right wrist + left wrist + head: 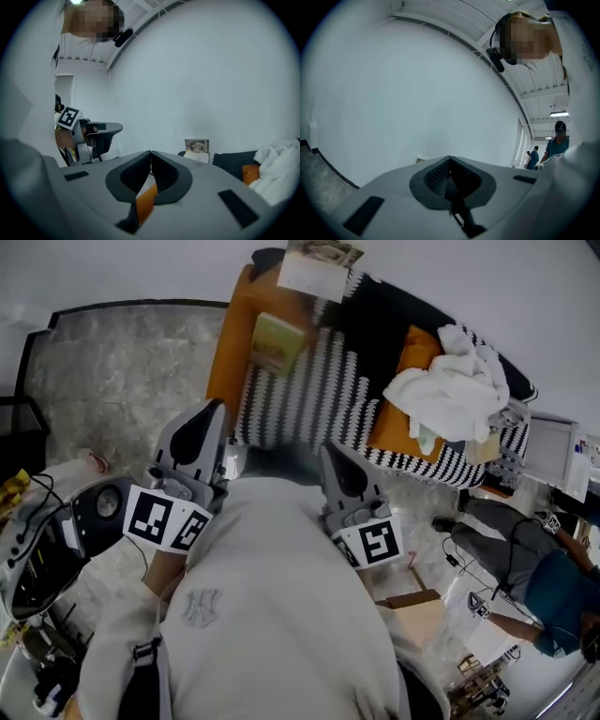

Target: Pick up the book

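Starting at the left, the left gripper (pixel 217 409) is seen clenched, its jaws met at the tip with nothing between them. Well apart from it, at one o'clock, the yellow-green book (pixel 275 341) is laid on the striped throw (pixel 305 399) of the orange sofa (pixel 230 343). The right gripper (pixel 330 448) is likewise pressed closed and empty, the book being found at eleven o'clock from it. The book's cover is blurred and cannot be read. The sofa's near edge is hidden behind both grippers and the person's white hoodie (pixel 272 596); its right end is buried under a white cloth pile (pixel 455 390).
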A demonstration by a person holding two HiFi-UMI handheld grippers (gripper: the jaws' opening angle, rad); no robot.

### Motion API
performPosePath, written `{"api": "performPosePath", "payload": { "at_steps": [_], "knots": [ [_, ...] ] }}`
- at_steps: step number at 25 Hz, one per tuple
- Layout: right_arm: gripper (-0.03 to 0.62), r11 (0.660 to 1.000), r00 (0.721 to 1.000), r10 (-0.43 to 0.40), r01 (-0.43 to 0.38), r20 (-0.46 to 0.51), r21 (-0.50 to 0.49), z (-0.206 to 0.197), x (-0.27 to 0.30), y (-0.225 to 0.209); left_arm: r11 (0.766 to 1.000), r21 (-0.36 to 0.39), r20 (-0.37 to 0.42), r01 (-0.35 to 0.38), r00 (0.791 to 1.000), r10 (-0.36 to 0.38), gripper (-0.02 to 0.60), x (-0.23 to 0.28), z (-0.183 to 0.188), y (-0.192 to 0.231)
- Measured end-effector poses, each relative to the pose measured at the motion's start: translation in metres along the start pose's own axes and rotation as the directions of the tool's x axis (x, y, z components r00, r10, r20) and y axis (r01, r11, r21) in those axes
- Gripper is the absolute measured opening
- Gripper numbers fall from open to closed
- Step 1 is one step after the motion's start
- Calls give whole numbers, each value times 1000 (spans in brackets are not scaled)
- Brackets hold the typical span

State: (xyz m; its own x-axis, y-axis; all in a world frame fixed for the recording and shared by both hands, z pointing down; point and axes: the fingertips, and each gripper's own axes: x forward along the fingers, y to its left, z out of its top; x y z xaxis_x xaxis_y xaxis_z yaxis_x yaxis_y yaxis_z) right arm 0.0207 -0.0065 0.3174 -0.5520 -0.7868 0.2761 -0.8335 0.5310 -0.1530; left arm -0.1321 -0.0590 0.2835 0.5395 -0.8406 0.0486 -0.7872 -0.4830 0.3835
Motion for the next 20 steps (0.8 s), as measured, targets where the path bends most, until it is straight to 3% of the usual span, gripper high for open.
{"api": "performPosePath", "payload": {
  "at_steps": [11,20],
  "knots": [
    [18,995,994,92,-89,-65,40,-9,37,-16,978,16,-23,-207,978,207,9,-1,2,60],
    [18,990,992,121,-119,-22,78,-3,42,-55,973,37,-18,-227,974,227,9,23,0,41]
  ]
}}
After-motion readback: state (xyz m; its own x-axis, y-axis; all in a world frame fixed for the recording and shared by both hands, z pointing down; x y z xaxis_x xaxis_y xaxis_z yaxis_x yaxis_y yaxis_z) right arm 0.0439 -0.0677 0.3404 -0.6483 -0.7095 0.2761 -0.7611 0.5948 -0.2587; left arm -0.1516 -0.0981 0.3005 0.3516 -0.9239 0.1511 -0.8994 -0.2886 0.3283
